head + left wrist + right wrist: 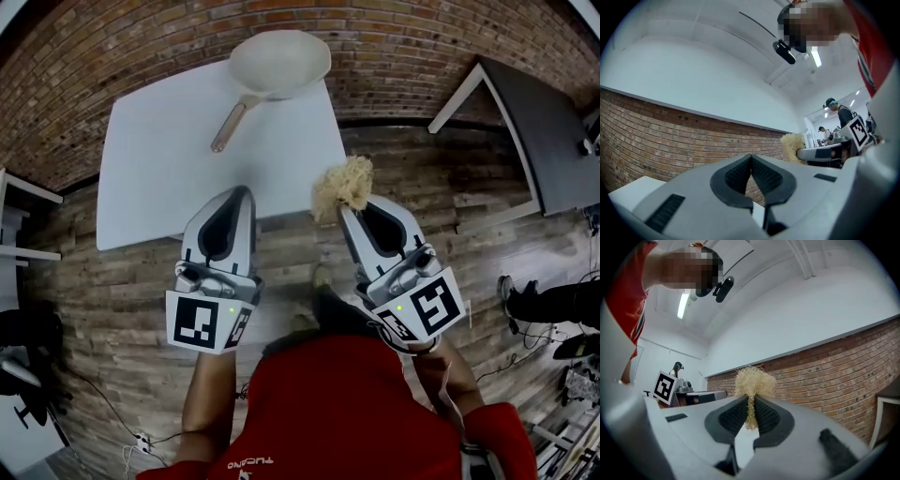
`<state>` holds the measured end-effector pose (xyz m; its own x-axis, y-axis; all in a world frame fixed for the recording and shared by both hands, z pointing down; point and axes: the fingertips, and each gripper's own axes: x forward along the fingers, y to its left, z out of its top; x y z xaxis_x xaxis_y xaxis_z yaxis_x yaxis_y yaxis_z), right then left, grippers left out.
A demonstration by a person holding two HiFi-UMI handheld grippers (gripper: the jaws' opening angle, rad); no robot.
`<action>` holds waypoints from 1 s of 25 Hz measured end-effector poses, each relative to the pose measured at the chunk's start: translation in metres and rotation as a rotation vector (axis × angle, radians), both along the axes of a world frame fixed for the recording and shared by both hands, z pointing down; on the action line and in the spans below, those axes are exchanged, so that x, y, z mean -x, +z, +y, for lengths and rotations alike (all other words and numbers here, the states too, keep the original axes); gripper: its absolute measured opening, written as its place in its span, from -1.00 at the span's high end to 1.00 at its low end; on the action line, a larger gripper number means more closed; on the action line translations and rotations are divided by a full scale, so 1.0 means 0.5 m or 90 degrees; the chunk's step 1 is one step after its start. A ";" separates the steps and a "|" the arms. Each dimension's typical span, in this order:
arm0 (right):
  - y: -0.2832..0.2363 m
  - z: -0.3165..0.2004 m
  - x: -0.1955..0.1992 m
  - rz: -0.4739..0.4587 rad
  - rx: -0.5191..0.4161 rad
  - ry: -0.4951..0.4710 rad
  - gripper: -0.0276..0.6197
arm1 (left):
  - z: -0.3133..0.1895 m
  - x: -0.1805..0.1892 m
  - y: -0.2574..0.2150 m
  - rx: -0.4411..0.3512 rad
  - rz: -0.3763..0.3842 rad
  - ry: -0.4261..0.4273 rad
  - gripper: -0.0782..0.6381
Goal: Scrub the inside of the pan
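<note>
A cream pan point(279, 64) with a wooden handle point(228, 126) rests at the far edge of the white table point(159, 169). My right gripper point(349, 208) is shut on a pale fibrous scrubber point(340, 187), held near the table's front right corner, well short of the pan. In the right gripper view the scrubber point(753, 382) bulges above the closed jaws of the right gripper point(750, 409). My left gripper point(242, 192) is shut with nothing in it, above the table's front edge; the left gripper view shows the left gripper point(751, 161) with jaws together and the scrubber point(792, 146) off to the right.
A brick wall point(403, 42) runs behind the table. A dark table point(539, 122) with a white frame stands at the right. Wooden plank floor point(122, 309) lies below. Shelving point(14, 234) sits at the left edge, and another person's legs point(553, 302) show at the far right.
</note>
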<state>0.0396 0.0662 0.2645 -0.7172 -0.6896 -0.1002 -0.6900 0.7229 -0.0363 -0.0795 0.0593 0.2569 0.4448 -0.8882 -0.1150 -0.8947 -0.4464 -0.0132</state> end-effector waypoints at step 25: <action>0.026 -0.422 0.008 -0.006 0.030 -0.057 0.76 | -0.420 -0.017 0.019 0.020 -0.015 -0.063 0.74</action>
